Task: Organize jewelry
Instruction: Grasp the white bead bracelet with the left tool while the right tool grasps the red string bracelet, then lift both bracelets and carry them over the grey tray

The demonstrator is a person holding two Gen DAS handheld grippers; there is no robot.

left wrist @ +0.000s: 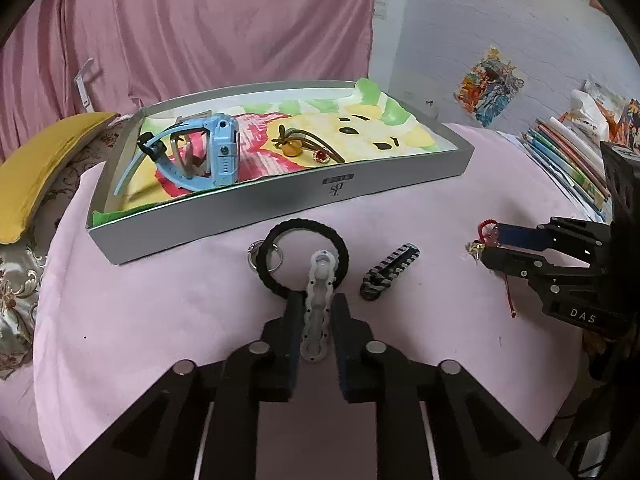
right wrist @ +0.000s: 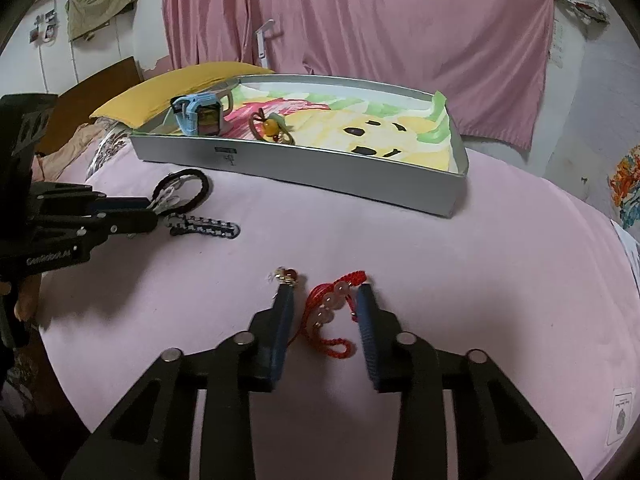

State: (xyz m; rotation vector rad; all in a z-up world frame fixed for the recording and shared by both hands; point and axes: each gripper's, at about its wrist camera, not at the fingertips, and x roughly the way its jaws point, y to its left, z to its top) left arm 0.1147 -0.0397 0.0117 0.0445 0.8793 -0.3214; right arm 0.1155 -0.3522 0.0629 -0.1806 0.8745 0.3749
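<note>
The left hand-held gripper [left wrist: 318,300] points down at the pink-covered bench [left wrist: 180,320], its jaws drawn narrow around a white chain-link bracelet [left wrist: 319,280] with both pads against its sides. The far end of that bracelet lies across the near arc of a black braided ring [left wrist: 280,232], and a small metal ring [left wrist: 256,250] sits just beside the braid on its left. A black-and-white woven band [left wrist: 390,270] lies near on the right, apart from the others.

The right hand-held gripper [right wrist: 326,300] is part-way closed over a red cord bracelet with pale beads [right wrist: 332,304]; its right pad is near or at the cord, while the left pad stands just clear of the beads — so the cord lies between the jaws but is not plainly clamped. A small red-and-gold charm [right wrist: 286,276] rests at the left fingertip.

The grey tray [left wrist: 280,208] sits behind all this, its near wall well apart from both grippers, leaving a bare strip of pink cloth between. Inside, on a painted paper lining, a blue watch [left wrist: 216,148] stands at the left end, an orange pendant on a brown cord [left wrist: 294,146] near the middle — the right half of the lining is open. A yellow cushion [left wrist: 44,168] lies beyond the tray's left edge; stacked books [left wrist: 568,160] line the bench's right edge.
</note>
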